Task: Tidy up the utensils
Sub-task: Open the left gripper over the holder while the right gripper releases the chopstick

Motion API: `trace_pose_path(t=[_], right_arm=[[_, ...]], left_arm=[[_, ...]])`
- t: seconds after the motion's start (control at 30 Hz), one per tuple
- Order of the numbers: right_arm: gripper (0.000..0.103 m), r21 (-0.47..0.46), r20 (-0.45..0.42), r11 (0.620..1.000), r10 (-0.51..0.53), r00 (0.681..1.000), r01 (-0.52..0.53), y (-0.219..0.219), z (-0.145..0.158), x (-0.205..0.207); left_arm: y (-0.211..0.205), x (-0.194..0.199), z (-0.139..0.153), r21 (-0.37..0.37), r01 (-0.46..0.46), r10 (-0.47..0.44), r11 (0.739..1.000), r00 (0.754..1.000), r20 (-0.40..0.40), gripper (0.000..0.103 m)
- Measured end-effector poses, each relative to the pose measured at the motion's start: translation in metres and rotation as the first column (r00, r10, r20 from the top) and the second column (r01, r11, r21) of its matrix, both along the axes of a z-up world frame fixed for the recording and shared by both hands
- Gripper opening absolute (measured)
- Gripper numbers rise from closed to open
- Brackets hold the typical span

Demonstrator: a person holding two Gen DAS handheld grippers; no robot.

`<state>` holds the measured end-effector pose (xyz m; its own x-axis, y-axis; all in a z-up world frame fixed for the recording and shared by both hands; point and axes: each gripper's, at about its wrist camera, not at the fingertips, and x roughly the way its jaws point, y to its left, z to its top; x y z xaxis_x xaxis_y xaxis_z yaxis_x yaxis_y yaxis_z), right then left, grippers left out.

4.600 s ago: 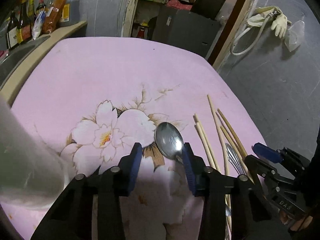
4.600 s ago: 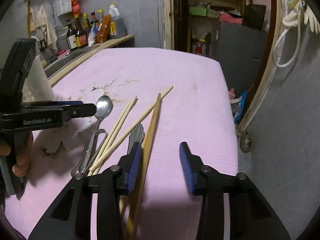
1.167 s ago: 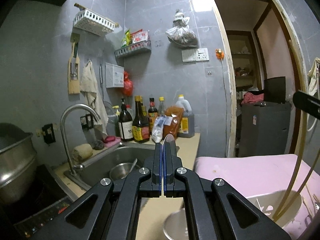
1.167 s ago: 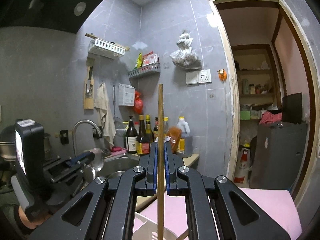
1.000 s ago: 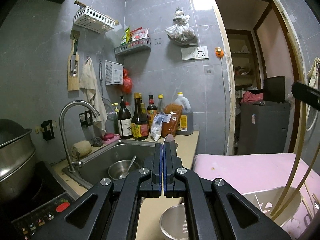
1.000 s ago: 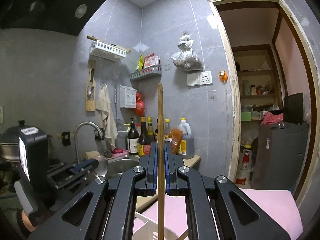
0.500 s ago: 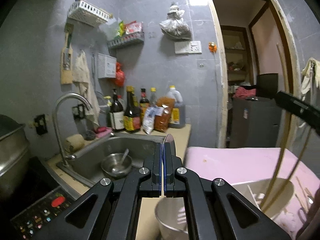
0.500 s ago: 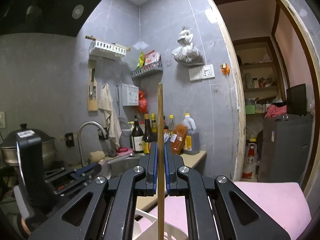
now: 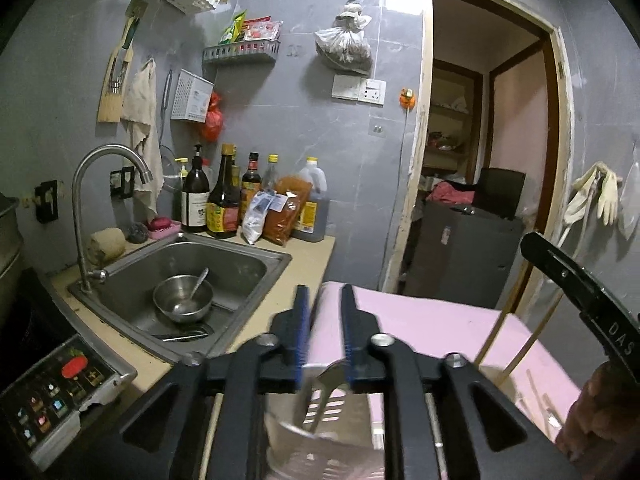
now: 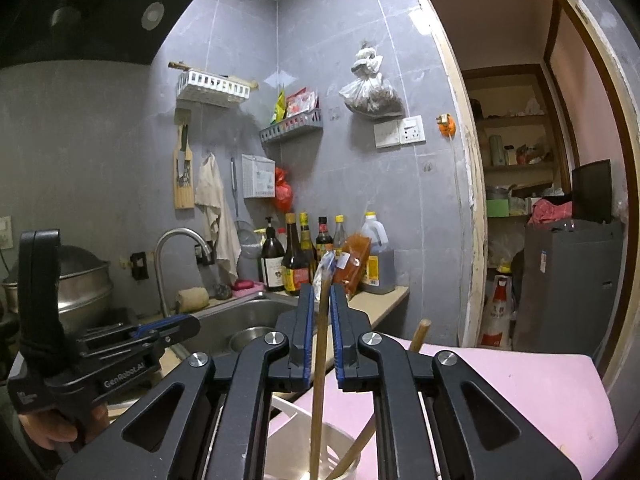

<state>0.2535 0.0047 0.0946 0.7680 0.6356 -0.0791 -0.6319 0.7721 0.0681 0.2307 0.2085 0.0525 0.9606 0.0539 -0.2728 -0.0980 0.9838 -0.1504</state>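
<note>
Left gripper [image 9: 322, 292]: its jaws have just been opening and now stand apart; the blurred steel spoon [image 9: 320, 390] hangs low between them, free of the pads, handle down towards the holder.
Right gripper [image 10: 320, 292]: its jaws have also just been opening, by a narrow gap; the long wooden chopstick [image 10: 318, 380] stands upright between them with no pad pressing it.
Spoon risk: released while the wrist is turning, it may strike the holder's rim and bounce out to the near counter edge on the left.
Chopstick risk: it stands tall and thin, so pulling the jaws away crookedly could drag it over or tip the light holder.
White slotted utensil holder [image 9: 324, 414]: near, under both grippers, on the pink tablecloth [image 9: 440, 328]; it holds the chopstick's lower end and other leaning wooden chopsticks [image 10: 418, 336].
Steel sink [image 9: 240, 264]: far left; inside sits a round steel bowl [image 9: 182, 300] with a second spoon resting in it.
</note>
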Motion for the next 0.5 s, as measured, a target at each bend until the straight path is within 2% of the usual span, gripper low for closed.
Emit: trace_pose_path(t=[0.03,0.2,0.33,0.47,0.5], right_arm=[[0.017,0.005,0.006,1.0,-0.001,1.0,0.001,-0.002,0.002,-0.001],[0.027,0.024,0.041,0.999,-0.029,0.999,0.028,-0.019,0.016,-0.008],[0.045,0.039,0.058,0.997,-0.068,0.996,0.065,-0.039,0.025,-0.014],[0.056,0.039,0.068,0.993,-0.118,0.991,0.115,-0.066,0.03,-0.022],[0.06,0.041,0.064,0.991,-0.129,0.99,0.126,-0.074,0.031,-0.025]], left_arm=[[-0.001,-0.003,0.003,-0.011,0.004,-0.004,1.0,1.0,0.008,0.029],[-0.01,-0.013,0.024,-0.043,0.031,-0.029,0.999,0.999,0.038,0.034],[-0.026,-0.021,0.035,-0.041,0.053,-0.05,0.998,0.996,0.068,0.051],[-0.047,-0.027,0.043,-0.019,0.082,-0.08,0.996,0.992,0.094,0.061],[-0.051,-0.028,0.044,-0.015,0.087,-0.085,0.996,0.992,0.098,0.066]])
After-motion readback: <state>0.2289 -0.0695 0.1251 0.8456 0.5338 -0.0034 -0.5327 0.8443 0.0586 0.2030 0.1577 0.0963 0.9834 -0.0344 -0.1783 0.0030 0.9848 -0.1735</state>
